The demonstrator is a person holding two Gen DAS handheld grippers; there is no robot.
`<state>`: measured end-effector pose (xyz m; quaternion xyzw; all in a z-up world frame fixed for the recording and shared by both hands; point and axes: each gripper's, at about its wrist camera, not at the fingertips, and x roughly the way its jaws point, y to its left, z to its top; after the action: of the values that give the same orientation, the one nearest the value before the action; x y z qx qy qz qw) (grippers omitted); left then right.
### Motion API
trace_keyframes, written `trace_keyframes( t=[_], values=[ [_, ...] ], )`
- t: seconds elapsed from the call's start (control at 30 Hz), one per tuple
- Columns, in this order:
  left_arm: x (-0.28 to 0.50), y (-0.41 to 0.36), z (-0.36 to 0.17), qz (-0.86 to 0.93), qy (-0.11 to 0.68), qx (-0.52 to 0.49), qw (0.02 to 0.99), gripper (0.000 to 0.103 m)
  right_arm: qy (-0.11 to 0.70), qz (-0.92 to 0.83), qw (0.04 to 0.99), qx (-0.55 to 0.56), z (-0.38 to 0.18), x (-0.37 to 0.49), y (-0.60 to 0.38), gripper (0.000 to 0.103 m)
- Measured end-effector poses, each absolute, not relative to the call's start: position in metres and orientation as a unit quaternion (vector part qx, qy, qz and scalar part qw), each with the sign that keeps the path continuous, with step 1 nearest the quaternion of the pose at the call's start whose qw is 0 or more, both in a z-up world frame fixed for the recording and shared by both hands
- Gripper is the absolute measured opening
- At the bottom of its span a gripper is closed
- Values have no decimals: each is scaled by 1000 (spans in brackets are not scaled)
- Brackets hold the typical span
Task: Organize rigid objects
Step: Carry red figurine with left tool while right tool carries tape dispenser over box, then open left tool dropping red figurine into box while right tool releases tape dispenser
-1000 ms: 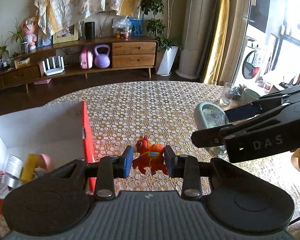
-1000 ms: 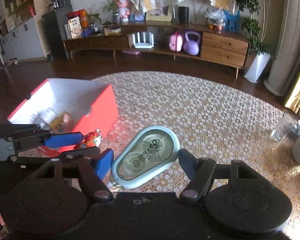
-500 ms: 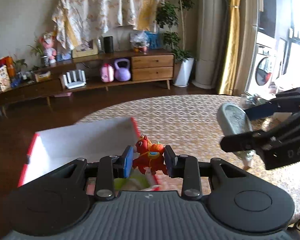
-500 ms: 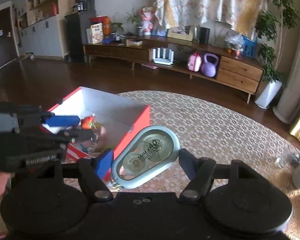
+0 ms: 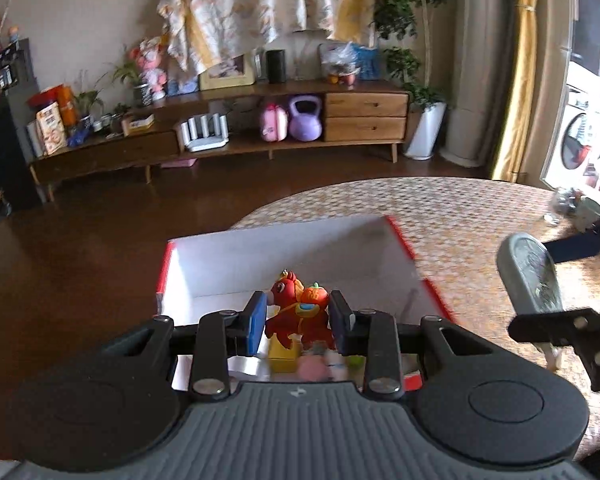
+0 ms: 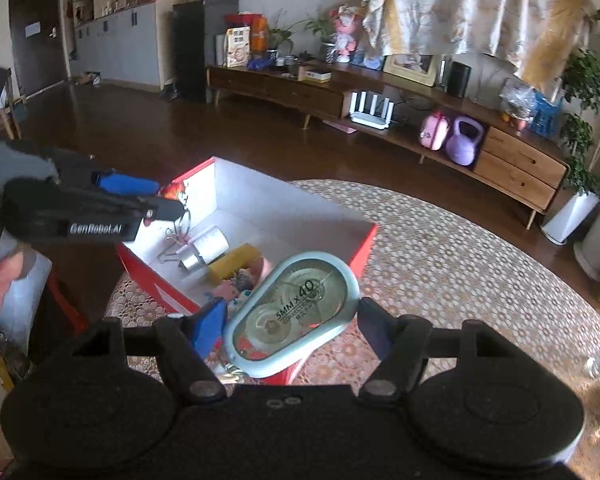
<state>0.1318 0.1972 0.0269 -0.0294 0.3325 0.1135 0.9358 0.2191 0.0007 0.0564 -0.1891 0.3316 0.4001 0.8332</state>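
Pinching a red toy horse, left jaws hover over the box; right jaws apparently grip correction tape.

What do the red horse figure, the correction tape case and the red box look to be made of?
Red horse figure: matte moulded plastic or rubber, judging by its soft rounded forms; which one is unclear. Correction tape case: hard plastic, with a pale blue-green rim and a clear glossy window showing the reels. Red box: probably cardboard, with thin straight walls, white inside and printed red outside.
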Motion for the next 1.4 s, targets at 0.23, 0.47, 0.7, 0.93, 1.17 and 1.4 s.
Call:
trace_keyframes(
  t=[0.23,0.47,0.7,0.93,1.17,1.4],
  values=[
    [148,232,9,127,348,-31,928,33,327,394,829,-227,28,228,38,71],
    [178,244,-11,119,363,-24,924,33,347,378,826,-235,0,258,70,71],
    [221,250,-36,105,391,-35,914,33,370,393,805,-247,-24,272,90,71],
    [260,243,-60,101,423,-18,900,33,385,389,791,-272,-42,278,101,71],
    [290,234,-84,95,478,-14,873,33,393,391,784,-280,-54,278,107,68],
    [306,231,-97,88,511,-27,855,33,399,395,782,-272,-54,275,104,61]
  ],
)
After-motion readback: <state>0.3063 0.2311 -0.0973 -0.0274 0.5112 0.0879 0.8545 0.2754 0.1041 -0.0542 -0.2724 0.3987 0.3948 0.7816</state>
